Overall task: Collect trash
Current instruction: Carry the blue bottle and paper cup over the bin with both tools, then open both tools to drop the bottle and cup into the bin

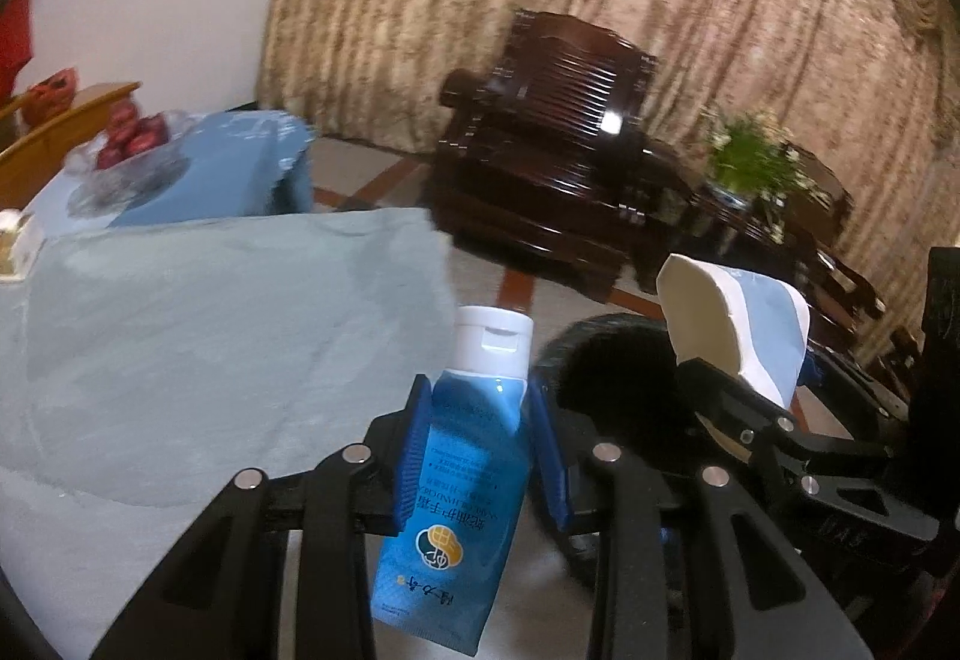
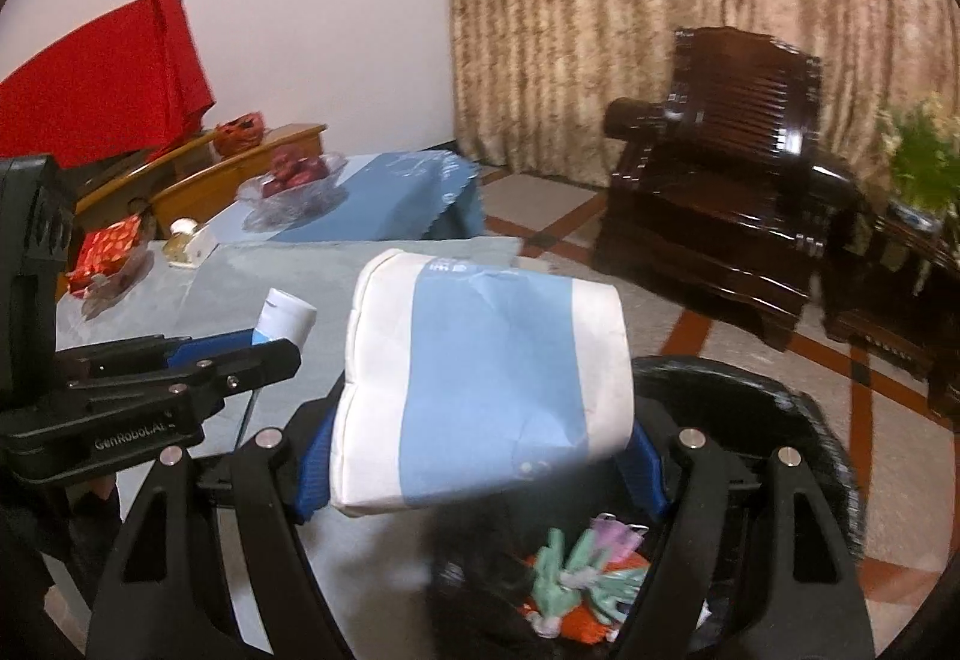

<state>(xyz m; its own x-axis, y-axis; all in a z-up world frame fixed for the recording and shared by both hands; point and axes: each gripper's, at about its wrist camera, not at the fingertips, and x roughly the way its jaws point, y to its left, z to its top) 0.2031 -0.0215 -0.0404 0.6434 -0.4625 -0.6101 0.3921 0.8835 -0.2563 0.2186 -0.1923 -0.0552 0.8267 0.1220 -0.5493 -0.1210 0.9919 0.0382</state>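
Note:
My left gripper (image 1: pixel 477 456) is shut on a blue tube with a white flip cap (image 1: pixel 456 486), held cap-up over the edge of a table with a pale blue-grey cloth (image 1: pixel 210 336). To its right my right gripper (image 2: pixel 480 456) is shut on a white and light blue tissue pack (image 2: pixel 480 384), also seen as the tissue pack (image 1: pixel 735 327) in the left wrist view. Below the pack stands a black trash bin (image 2: pixel 828 456) with crumpled wrappers (image 2: pixel 588 582) inside; the black trash bin (image 1: pixel 606 360) shows behind the tube too. The left gripper (image 2: pixel 264 345) appears at left in the right wrist view.
A dark wooden armchair (image 2: pixel 726 180) and a side table with a green plant (image 1: pixel 750 162) stand by the beige curtain. On the table lie a bowl of red fruit (image 2: pixel 294 186), a red packet (image 2: pixel 111 246) and a small white box (image 2: pixel 189 243). Tiled floor surrounds the bin.

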